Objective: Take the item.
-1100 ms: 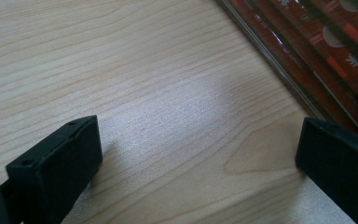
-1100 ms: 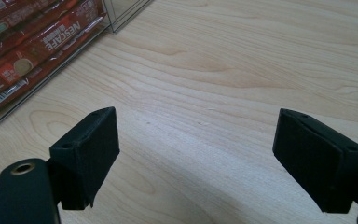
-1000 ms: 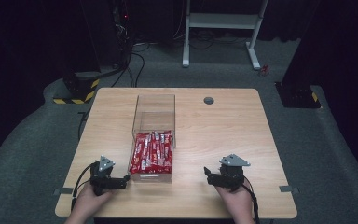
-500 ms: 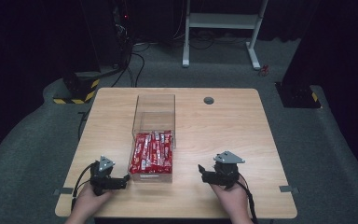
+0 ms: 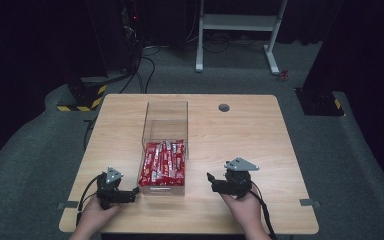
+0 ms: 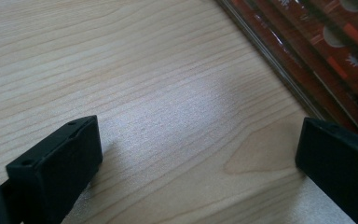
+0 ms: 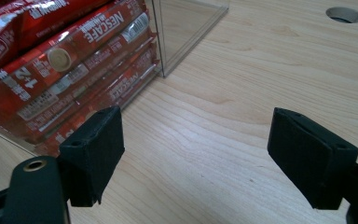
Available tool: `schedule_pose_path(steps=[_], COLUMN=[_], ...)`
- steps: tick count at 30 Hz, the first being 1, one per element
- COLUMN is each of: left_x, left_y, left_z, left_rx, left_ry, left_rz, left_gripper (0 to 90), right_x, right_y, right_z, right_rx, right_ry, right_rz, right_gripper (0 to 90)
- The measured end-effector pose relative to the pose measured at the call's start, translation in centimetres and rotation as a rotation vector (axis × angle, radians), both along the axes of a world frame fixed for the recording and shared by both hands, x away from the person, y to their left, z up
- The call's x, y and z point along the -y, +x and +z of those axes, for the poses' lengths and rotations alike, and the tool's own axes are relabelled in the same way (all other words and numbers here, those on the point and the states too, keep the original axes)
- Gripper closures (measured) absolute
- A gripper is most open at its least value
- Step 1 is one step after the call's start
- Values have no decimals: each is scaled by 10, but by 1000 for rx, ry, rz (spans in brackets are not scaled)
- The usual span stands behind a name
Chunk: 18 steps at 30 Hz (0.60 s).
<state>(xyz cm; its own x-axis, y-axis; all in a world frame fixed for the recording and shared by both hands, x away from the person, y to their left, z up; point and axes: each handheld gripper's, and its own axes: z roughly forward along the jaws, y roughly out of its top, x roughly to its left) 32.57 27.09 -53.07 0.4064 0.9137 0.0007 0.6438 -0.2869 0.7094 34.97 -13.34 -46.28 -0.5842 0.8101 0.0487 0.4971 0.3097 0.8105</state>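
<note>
**Both grippers low at the near edge, either side of the box**

My forearms are cut off by the bottom of the high view, so I see little beyond my hands. The clear box has walls so transparent that its far half is hard to trace against the table. In my left gripper view the red packets are a blurred strip at the upper right, and I cannot read them there; in my right gripper view the near packets' print is sharp, but the stack runs off the left edge.

My left gripper lies low on the table, just left of the box's near corner, pointing right at it. Its jaws stand wide apart with bare wood between them.

My right gripper sits right of the box, clear of it, pointing left. Its jaws have just been closing a little, yet remain wide with nothing between them.

The packets fill the near half of the box.
</note>
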Motion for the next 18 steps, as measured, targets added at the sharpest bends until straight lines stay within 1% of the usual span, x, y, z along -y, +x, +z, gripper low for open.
schedule_pose_path(steps=[4,8,9,10,14,18], left_x=[0,0,0,0,0,0], left_y=[0,0,0,0,0,0], left_z=[0,0,0,0,0,0], left_rx=[0,0,0,0,0,1], left_ry=[0,0,0,1,0,0], left_rz=[0,0,0,0,0,0], left_gripper=[6,6,6,6,6,6], right_x=[-6,-12,-13,-14,-19,-25], right_y=[0,-1,-2,-1,0,0], right_z=[3,6,7,8,12,16], right_rx=[2,30,22,26,16,21], right_ry=[3,-11,-4,-5,17,28], right_rz=[11,20,20,27,52,71], right_gripper=[218,220,217,216,202,184])
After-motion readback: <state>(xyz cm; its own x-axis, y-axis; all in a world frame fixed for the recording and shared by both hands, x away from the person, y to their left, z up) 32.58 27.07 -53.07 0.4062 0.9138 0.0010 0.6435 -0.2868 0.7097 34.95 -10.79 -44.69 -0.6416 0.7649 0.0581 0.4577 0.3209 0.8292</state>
